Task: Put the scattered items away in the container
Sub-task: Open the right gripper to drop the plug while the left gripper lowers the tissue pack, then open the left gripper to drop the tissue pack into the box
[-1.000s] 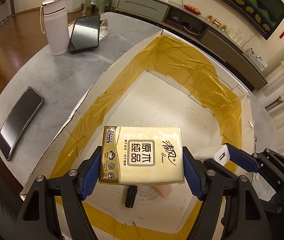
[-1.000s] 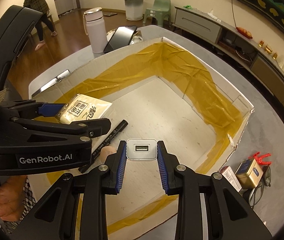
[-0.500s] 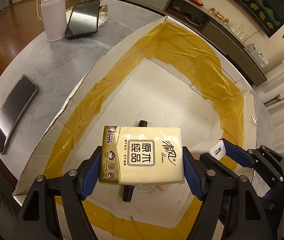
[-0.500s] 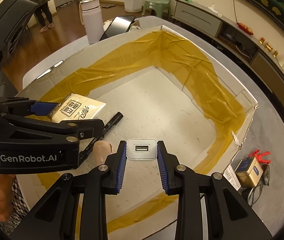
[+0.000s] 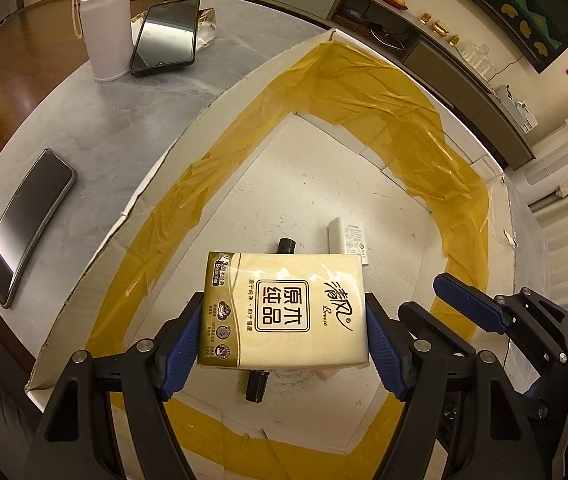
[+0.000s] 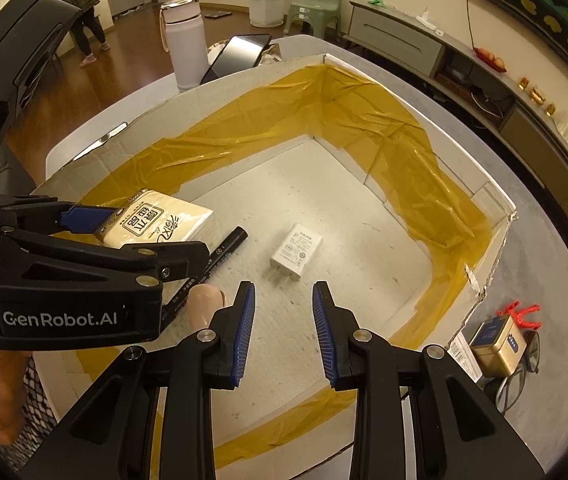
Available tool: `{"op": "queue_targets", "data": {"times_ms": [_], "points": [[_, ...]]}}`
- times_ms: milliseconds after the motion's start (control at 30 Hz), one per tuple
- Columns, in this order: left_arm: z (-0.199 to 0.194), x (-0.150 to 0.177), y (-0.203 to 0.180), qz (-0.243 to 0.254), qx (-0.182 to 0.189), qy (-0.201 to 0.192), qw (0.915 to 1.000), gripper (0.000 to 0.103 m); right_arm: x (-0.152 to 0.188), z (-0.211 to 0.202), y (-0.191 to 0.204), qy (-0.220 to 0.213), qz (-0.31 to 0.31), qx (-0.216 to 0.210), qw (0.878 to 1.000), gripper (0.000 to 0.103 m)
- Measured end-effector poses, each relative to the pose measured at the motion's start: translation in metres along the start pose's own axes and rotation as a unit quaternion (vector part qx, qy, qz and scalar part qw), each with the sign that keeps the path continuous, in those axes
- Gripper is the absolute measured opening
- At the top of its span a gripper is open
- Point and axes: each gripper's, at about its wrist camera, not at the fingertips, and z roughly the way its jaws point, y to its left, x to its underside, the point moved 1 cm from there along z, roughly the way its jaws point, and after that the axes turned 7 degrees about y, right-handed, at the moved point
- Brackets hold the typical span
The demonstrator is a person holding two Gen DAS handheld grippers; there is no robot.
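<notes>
— Grippers, state? 
— Left gripper [image 5: 284, 320] clamps the tissue pack [image 5: 284, 310] at lower centre, above the box floor; right gripper [image 6: 283, 332] stands spread, holding nothing.

— Charger position? 
— White charger [image 6: 297, 251] lies flat at frame centre, just beyond the spread fingertips.

— Box contents? 
— Cardboard box [image 6: 424, 152], tape-lined, holds charger, black marker [image 6: 220, 250] and a pinkish object [image 6: 204, 304].

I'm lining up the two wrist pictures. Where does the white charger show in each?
Left wrist: the white charger lies on the box floor, just above the tissue pack's right corner, beside the black marker.
Right wrist: the charger lies mid-floor, just ahead of the open right gripper.
Shared landmark: the black marker left of the charger.
</notes>
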Motion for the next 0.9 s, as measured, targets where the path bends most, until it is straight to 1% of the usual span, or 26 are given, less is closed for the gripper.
{"op": "queue_targets", "data": {"times_ms": [333,667,767,900], "points": [[-0.005,0.003,0.002,-0.005,-0.006,-0.01,0.9999,0.076,0.005,-0.009,-0.002,-0.015,0.013,-0.018,1.0,0.032],[-0.005,0.004,-0.001,-0.001,-0.019,-0.004,0.9998,0.076,0.013,-0.018,0.001,-0.025,0.02,-0.033,0.999,0.032],[-0.009,0.004,0.001,-0.01,-0.02,-0.013,0.9997,0.076,0.015,-0.024,0.003,-0.031,0.02,-0.039,0.999,0.032],[-0.016,0.004,-0.002,-0.002,-0.031,-0.027,0.9991,0.077,0.019,-0.032,0.006,-0.04,0.02,-0.047,0.998,0.032]]}}
